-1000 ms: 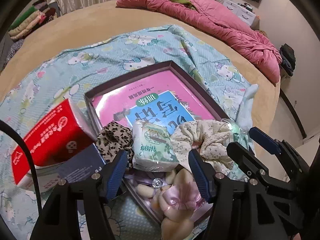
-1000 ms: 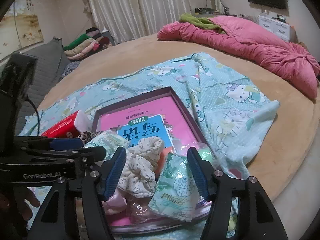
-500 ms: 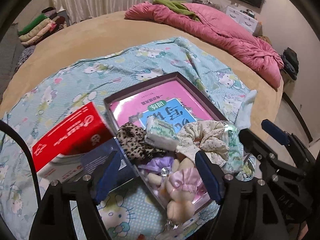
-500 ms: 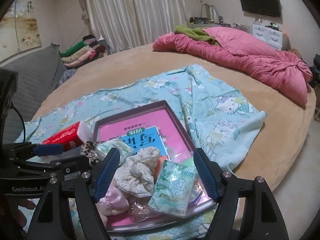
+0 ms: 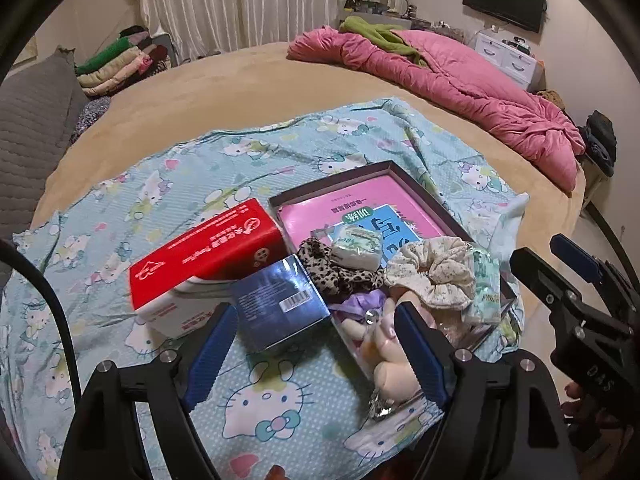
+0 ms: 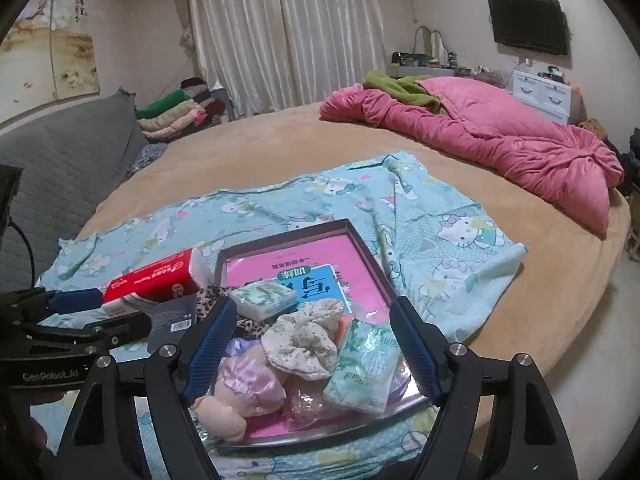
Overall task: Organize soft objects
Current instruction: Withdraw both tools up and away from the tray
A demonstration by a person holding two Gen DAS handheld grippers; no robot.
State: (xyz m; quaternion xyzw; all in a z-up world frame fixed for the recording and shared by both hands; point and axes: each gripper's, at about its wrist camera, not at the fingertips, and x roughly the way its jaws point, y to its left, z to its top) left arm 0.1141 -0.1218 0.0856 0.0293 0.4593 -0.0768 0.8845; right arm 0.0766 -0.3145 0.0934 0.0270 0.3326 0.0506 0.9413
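Scrunchies, tissue packs and a plush toy are found gathered in the near end of a shallow tray (image 5: 404,170) on a cartoon-print sheet (image 5: 168,200).

Left wrist view: the left gripper (image 5: 316,350) is seen empty, its jaws opening wide, with nothing pressed between the blue pads. A dark blue box (image 5: 280,300) lies just beyond them, outside the tray, touching a red tissue box (image 5: 208,244) to its left. A leopard scrunchie (image 5: 340,276), a small tissue pack (image 5: 356,246) and a floral scrunchie (image 5: 434,270) are noted inside the tray. The right gripper's arm appears at the right edge.

Right wrist view: the right gripper (image 6: 314,350) is likewise empty, jaws opening wide. A green tissue pack (image 6: 366,364), the floral scrunchie and a pink satin item (image 6: 248,378) lie between and beyond the pads, untouched.

Assessment: a release step appears just completed, with both tools clear of the pile. The next move is judged to call for choosing any remaining loose item, possibly the blue box, and closing squarely on it.
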